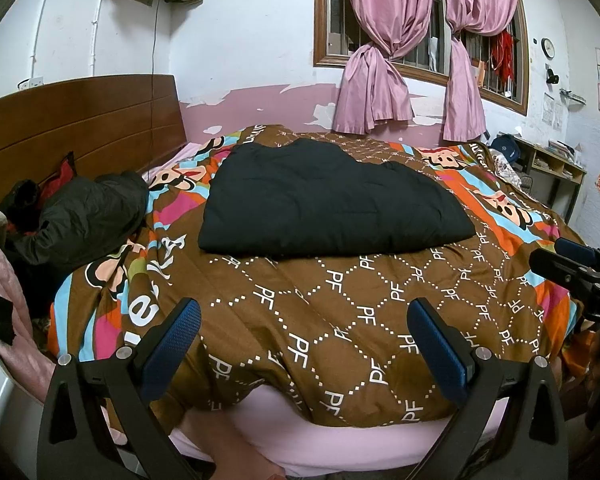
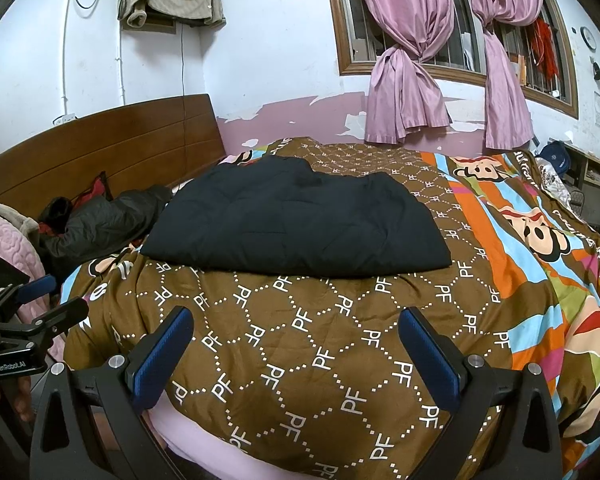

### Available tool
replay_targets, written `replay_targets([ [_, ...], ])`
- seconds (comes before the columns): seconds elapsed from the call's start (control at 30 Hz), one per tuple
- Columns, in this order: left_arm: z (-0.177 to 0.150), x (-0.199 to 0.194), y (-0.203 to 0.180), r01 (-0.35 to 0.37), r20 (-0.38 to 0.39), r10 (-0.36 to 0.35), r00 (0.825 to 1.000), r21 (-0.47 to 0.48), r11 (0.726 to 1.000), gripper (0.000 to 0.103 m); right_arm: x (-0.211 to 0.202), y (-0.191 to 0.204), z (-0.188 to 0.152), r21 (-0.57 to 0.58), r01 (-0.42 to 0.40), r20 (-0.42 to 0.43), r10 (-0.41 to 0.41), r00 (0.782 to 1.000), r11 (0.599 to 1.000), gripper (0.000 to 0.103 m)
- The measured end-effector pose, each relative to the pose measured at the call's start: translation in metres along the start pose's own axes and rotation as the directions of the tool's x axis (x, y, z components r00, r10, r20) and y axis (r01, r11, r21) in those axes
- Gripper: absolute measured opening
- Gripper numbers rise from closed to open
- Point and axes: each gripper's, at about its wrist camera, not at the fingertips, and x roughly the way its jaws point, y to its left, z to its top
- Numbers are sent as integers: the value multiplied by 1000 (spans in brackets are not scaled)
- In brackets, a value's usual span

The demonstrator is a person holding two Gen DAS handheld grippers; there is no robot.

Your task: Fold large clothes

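A black padded garment [image 1: 324, 200] lies folded into a flat rectangle on the brown patterned quilt [image 1: 340, 320]; it also shows in the right wrist view [image 2: 296, 220]. My left gripper [image 1: 304, 312] is open and empty, held over the quilt's near edge, well short of the garment. My right gripper [image 2: 296, 320] is open and empty too, at the same near edge. Each gripper shows at the side of the other's view: the right one [image 1: 580, 268] and the left one [image 2: 40, 300].
A dark green jacket [image 1: 80, 220] lies crumpled at the left by the wooden headboard [image 1: 80, 120]. A pink blanket [image 2: 8, 240] hangs at the far left. Pink curtains [image 1: 380, 80] and a window are behind the bed. Shelves [image 1: 552, 160] stand at the right.
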Motion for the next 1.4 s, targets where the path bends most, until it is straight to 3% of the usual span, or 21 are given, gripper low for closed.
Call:
replay_targets([
  [0.8,0,1,-1,-5,-9,5,1000,0,1000,101,2,1,1,0,1,-2,-1,1000,1000,103],
  [1.0,-6,0,6,-156,15,156,988,24,987,101,3,1,1,0,0,-3,0,1000,1000,103],
  [1.4,-6,-1,12,-148,35,147,988,35,988,101,2,2,1,0,0,-6,0,1000,1000,103],
])
